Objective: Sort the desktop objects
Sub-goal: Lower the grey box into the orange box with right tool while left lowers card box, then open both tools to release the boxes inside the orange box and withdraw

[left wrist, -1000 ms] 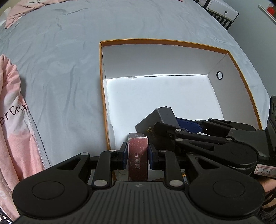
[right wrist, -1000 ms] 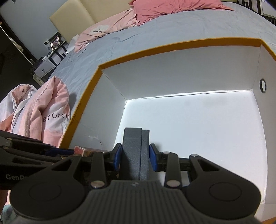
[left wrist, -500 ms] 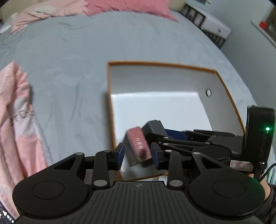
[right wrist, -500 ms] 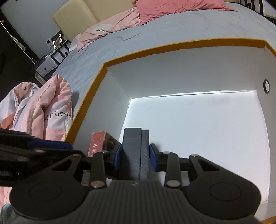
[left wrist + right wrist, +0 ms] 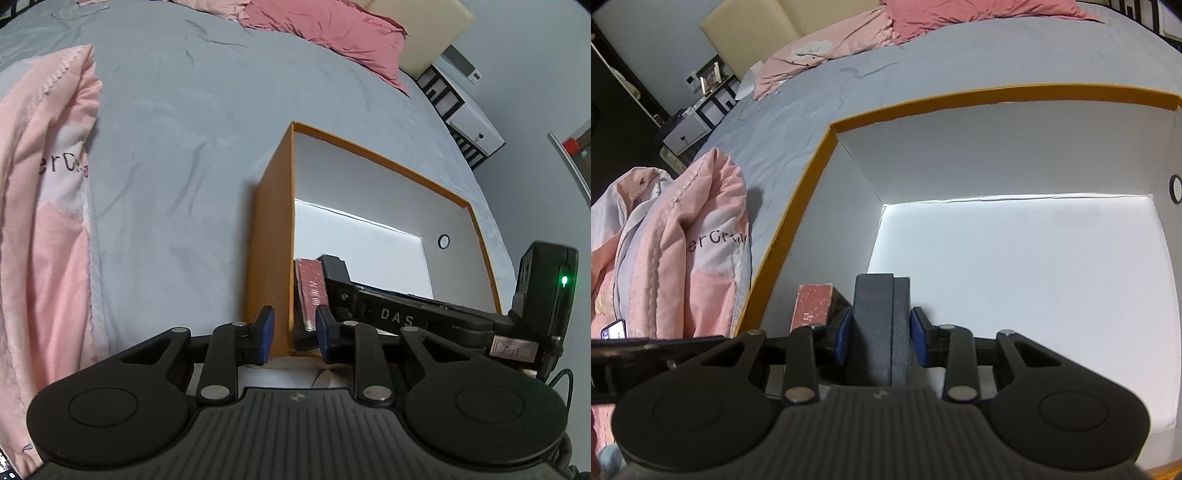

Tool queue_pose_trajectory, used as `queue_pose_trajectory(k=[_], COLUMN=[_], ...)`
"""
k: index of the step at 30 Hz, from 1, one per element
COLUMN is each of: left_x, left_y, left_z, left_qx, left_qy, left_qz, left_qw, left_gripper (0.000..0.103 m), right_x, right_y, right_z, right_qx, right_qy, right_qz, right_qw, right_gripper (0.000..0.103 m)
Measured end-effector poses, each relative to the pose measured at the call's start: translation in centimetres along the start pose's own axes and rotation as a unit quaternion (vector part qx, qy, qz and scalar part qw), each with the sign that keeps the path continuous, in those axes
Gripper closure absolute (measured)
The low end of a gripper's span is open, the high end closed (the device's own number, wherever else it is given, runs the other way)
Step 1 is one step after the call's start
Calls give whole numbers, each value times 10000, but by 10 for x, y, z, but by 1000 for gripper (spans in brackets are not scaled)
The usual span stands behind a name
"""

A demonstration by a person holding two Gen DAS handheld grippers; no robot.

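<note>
1. Lower centre of right wrist view: right gripper [image 5: 881,338] clamped on dark grey box [image 5: 882,325], inside orange box [image 5: 798,218] (white interior).
2. Red box [image 5: 312,288] leans at orange box's left wall.
3. Left gripper [image 5: 293,334] has just closed some w/ nothing gripped, pads apart, astride that wall.

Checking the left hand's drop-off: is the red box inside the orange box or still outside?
Inside. The red box stands against the left inner wall of the orange box, free of the left gripper.

Bed [image 5: 177,122] w/ grey sheet carrying everything. Orange box [image 5: 271,236], white inside, sitting on sheet mid-bed. Pink quilt [image 5: 40,206] w/ lettering bunching along left edge. Pink pillows [image 5: 325,33] lying at head end.
</note>
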State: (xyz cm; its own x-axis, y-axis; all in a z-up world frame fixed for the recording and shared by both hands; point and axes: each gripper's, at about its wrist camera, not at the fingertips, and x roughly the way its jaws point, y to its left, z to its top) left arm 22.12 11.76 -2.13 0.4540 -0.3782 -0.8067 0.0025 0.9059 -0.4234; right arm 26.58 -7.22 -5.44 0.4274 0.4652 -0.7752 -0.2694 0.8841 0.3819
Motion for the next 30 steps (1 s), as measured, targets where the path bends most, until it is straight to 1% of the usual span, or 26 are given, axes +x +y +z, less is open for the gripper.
queue_pose_trajectory(k=[3,6,8,14,16,18,21,23,26,30], left_x=[3,6,5,8,11,11,9,8,6,6], left_y=[0,1,6,14,14,14,8,3,-5,-3], left_z=[-2,-5,-7,-8,-10,-11,-12,-15,-22,-26], left_qx=[4,-74,-151,-285,-291,-285,-225,-168,-53,-107], left_qy=[12,1,2,13,14,23,46,90,119,74], left_qz=[-82,-140,-163,-232,-174,-90,19,155,324,393], left_qw=[10000,9999,9998,9993,9994,9996,9997,9997,9994,9991], left_gripper=[76,76,76,76,77,84,86,87,88,92], right_x=[0,0,0,2,5,5,5,4,1,0], right_y=[-2,-10,-16,-25,-28,-28,-29,-30,-24,-18], right_z=[2,5,5,5,4,3,1,0,-4,-8], right_qx=[220,613,910,1183,1227,1229,1225,1255,1131,953], right_qy=[72,197,353,474,527,581,688,773,826,803], right_qz=[2,315,647,790,840,891,962,998,942,850], right_qw=[9997,9974,9931,9887,9875,9867,9854,9840,9857,9886], right_gripper=[66,63,63,63,64,64,65,65,66,65])
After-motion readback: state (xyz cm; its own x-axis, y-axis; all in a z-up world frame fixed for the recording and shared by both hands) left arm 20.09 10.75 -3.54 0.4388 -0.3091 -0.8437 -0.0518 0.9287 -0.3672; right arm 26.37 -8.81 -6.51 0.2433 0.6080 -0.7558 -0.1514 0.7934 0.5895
